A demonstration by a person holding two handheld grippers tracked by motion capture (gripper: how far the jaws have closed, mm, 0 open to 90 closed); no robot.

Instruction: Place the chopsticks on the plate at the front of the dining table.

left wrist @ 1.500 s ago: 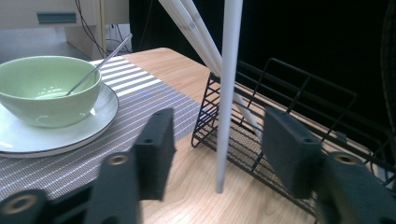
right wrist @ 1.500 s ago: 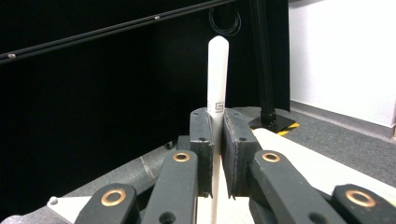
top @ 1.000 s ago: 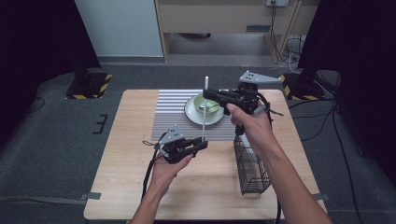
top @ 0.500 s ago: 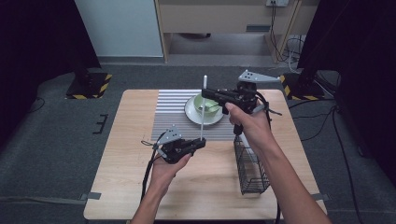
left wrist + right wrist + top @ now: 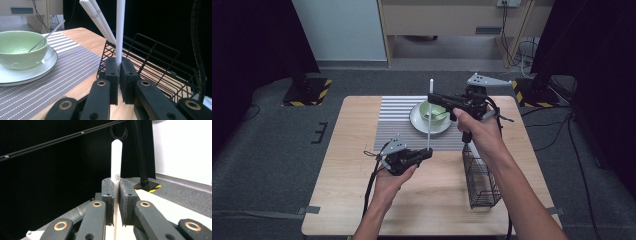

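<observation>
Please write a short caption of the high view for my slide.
Both grippers, left gripper and right gripper, hold one upright white stick beside a wire basket.

Light wood-grain counter [image 5: 337,200]. Grey-and-white striped placemat [image 5: 397,120], fine dotted weave visible in left gripper view. Pale green ceramic bowl [image 5: 21,50] on white plate with dark rim [image 5: 37,71]. Silver metal spoon [image 5: 47,35]. Black wire basket [image 5: 480,182]. Plain white sticks [image 5: 100,22]; one [image 5: 116,160] with small grey square mark. Black jaws, brass-coloured pivots. Yellow-black hazard stripes on stand bases [image 5: 307,92].
</observation>
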